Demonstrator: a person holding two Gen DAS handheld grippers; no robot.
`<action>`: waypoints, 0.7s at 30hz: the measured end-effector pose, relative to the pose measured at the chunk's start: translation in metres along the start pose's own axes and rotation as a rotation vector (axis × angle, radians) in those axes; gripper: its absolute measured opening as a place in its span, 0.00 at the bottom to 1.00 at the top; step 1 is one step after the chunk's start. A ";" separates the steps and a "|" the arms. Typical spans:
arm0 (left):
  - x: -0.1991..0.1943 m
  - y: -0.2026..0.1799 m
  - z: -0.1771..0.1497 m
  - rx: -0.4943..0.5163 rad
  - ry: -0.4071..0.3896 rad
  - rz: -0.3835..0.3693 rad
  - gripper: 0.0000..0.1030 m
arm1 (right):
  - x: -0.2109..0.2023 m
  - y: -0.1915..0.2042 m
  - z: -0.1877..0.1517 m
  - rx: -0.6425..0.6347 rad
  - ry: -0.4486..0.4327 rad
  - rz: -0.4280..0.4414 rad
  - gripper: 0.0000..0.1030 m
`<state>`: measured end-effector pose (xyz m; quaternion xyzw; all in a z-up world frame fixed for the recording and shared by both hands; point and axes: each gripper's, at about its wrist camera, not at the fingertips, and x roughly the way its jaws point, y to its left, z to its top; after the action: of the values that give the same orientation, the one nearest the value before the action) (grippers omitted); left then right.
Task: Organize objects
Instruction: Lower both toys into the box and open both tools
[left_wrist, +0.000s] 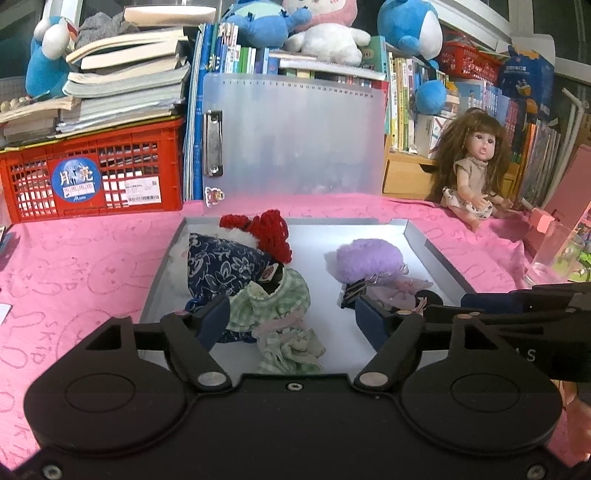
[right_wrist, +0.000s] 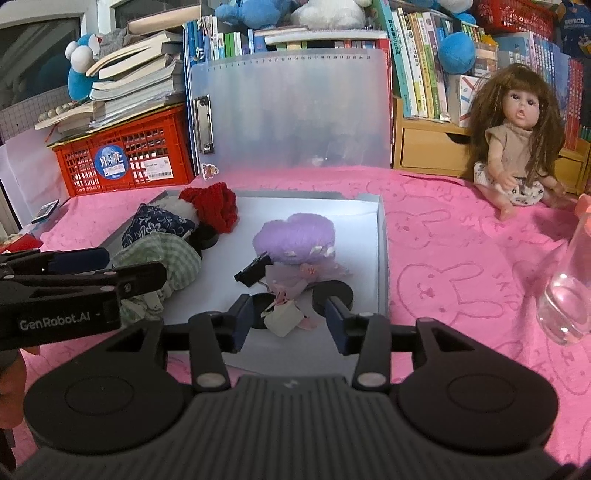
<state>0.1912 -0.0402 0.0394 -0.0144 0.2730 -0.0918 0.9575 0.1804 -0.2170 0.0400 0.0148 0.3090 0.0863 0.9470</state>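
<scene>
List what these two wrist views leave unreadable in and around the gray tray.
- Left wrist: the left gripper body covers the gray tray near edge.
- Right wrist: the left gripper hides part of the green checked garment.
- Right wrist: the clear glass bottle is cut by the right edge.
- Both: crate label print too small.

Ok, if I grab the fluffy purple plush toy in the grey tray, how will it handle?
The fluffy purple plush toy probably squashes and weighs little: it looks soft and furry. Its trailing ribbons and black clip may dangle or snag.

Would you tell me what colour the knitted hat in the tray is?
Red; the knitted hat shows best in the left wrist view.
</scene>
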 end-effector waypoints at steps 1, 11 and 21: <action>-0.002 0.000 0.001 0.001 -0.006 -0.001 0.76 | -0.001 0.000 0.001 -0.001 -0.002 0.000 0.60; -0.024 0.002 0.012 -0.015 -0.052 0.004 0.89 | -0.017 0.000 0.007 0.003 -0.036 -0.019 0.70; -0.039 0.003 0.015 -0.011 -0.076 0.019 0.95 | -0.031 -0.001 0.010 0.012 -0.073 -0.029 0.82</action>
<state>0.1674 -0.0300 0.0718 -0.0204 0.2372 -0.0804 0.9679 0.1615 -0.2227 0.0665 0.0191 0.2751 0.0701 0.9587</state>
